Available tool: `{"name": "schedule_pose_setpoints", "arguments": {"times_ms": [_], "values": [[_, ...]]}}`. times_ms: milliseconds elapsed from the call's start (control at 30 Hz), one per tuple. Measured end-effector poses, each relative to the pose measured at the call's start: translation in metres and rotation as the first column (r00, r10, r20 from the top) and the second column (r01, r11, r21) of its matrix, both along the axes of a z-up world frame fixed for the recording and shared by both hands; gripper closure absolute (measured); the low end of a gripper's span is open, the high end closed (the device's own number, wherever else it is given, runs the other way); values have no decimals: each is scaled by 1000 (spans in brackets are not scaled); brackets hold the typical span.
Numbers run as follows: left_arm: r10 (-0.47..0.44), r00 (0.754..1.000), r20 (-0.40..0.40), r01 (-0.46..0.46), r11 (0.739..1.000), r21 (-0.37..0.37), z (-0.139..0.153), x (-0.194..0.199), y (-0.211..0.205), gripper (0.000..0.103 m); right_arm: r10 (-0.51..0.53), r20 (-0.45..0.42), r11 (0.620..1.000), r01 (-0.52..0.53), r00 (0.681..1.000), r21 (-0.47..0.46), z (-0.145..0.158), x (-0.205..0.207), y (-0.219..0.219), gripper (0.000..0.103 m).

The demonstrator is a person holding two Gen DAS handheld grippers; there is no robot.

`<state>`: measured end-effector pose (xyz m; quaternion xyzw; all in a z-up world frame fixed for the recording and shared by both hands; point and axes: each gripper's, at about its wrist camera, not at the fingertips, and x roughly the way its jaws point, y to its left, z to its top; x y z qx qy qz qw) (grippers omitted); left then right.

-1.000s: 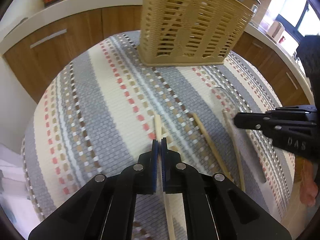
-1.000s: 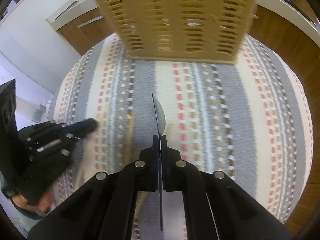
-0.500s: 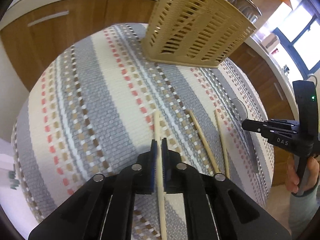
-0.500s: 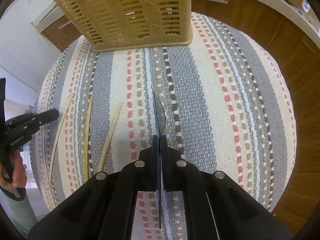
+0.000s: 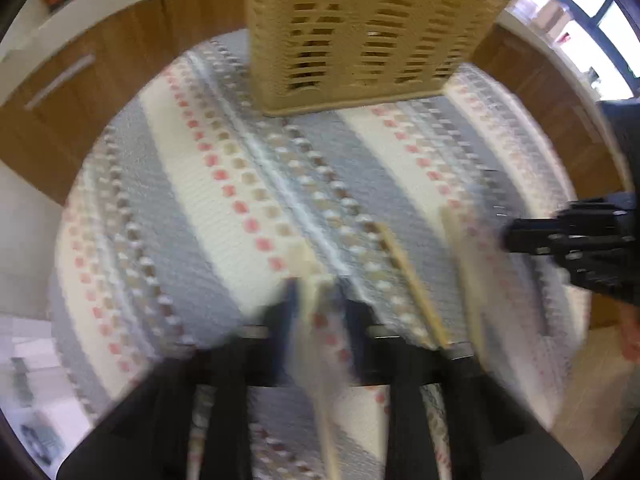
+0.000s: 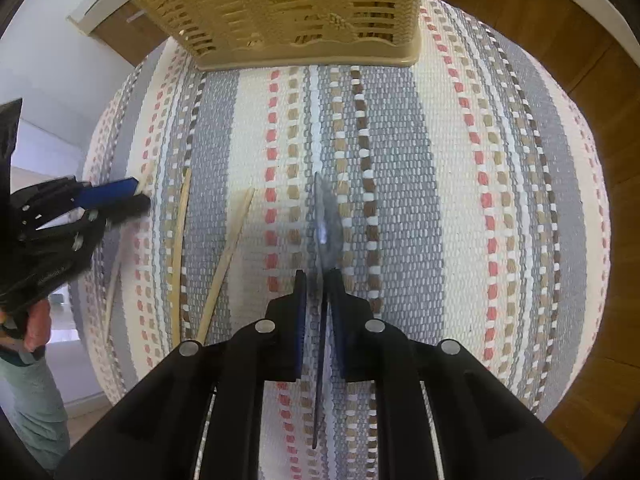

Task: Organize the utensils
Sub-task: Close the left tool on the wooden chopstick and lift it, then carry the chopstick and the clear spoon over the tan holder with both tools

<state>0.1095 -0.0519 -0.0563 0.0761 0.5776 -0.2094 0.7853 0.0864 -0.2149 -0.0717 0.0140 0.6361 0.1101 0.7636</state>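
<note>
My left gripper (image 5: 316, 304) is shut on a pale wooden chopstick (image 5: 326, 400) that runs back under the jaws; this view is motion-blurred. Two more chopsticks (image 5: 412, 284) lie on the striped mat (image 5: 224, 216) to its right. My right gripper (image 6: 320, 280) is shut on a metal spoon (image 6: 327, 220), held on edge with its bowl pointing forward over the mat. The tan slotted basket (image 6: 304, 8) stands at the mat's far side, ahead of both grippers. In the right wrist view the left gripper (image 6: 138, 194) is at the far left, beside the two loose chopsticks (image 6: 228, 256).
Wooden cabinet fronts (image 5: 80, 92) with a white counter top curve round behind the mat. The right gripper (image 5: 508, 236) reaches in from the right edge of the left wrist view. A person's hand and green clothing (image 6: 32, 400) show at lower left.
The left gripper, shut on its chopstick, has swung so the basket sits straight ahead, and its view is now blurred. In the right wrist view the left gripper has drawn nearer.
</note>
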Motion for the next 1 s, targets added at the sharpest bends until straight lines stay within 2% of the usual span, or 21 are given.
{"name": "schedule_pose_setpoints", "arguments": {"times_ms": [67, 167, 200, 267, 300, 400, 467, 567, 667, 833, 933, 1000], "values": [[5, 1000, 1, -5, 1000, -29, 0, 0, 2, 100, -1, 37, 1000, 1, 999, 11, 1, -3, -3, 101], [18, 999, 32, -14, 991, -132, 3, -8, 11, 100, 15, 110, 997, -23, 994, 75, 6, -16, -6, 101], [33, 998, 59, -22, 985, -171, 9, -13, 13, 100, 18, 131, 997, -28, 991, 78, 9, -19, -6, 101], [59, 990, 127, -32, 979, -202, 23, -22, 18, 100, 18, 203, 993, -41, 979, 106, 24, -31, -8, 101], [78, 980, 185, -34, 972, -231, 37, -29, 21, 100, 17, 231, 993, -44, 973, 112, 30, -36, -9, 101], [126, 949, 290, -34, 952, -304, 69, -43, 29, 100, 9, 346, 991, -53, 938, 119, 56, -53, -10, 101], [158, 928, 336, -32, 936, -351, 88, -47, 30, 100, 2, 432, 990, -63, 902, 127, 76, -63, -12, 101], [221, 882, 416, -42, 916, -398, 116, -53, 32, 100, 5, 546, 991, -79, 838, 112, 100, -75, -9, 101], [264, 819, 510, -26, 905, -425, 140, -65, 34, 100, 15, 619, 990, -98, 785, 101, 116, -81, -11, 101], [345, 685, 642, -20, 890, -456, 171, -68, 33, 100, -10, 749, 993, -81, 662, 85, 147, -84, -21, 101], [375, 654, 657, -10, 872, -489, 188, -61, 39, 100, -61, 796, 988, -76, 602, 134, 164, -76, -28, 101], [397, 637, 661, -3, 859, -512, 195, -51, 39, 100, -88, 812, 986, -67, 578, 155, 170, -65, -28, 101]]}}
